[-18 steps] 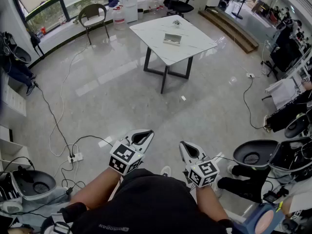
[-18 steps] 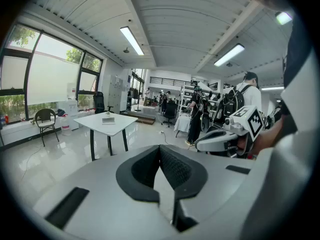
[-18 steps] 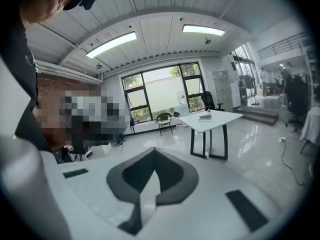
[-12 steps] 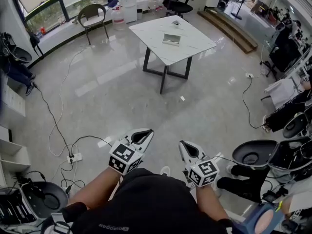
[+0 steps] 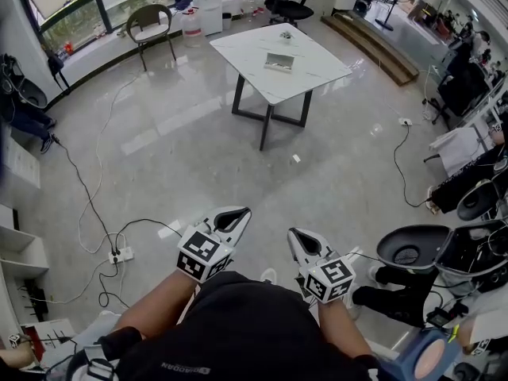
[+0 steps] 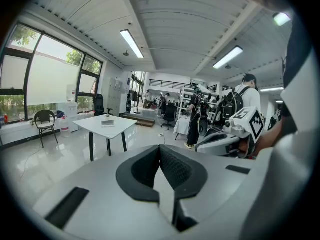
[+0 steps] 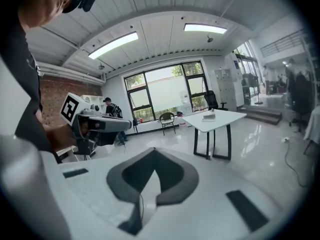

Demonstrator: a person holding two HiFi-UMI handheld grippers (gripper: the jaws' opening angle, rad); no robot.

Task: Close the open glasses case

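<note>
Far beyond left claw [image 5: 240,213], glasses case [image 5: 279,62]

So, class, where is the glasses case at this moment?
In the head view, the glasses case lies near the middle of the white table at top centre, far across the floor from the person.

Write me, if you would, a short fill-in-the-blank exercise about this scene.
The small grey glasses case lies ____ the white marble-topped square table.
The left gripper and the right gripper are both ____, holding nothing.
The table's metal legs are ____ in colour.
Missing words: on; shut; black.
</note>
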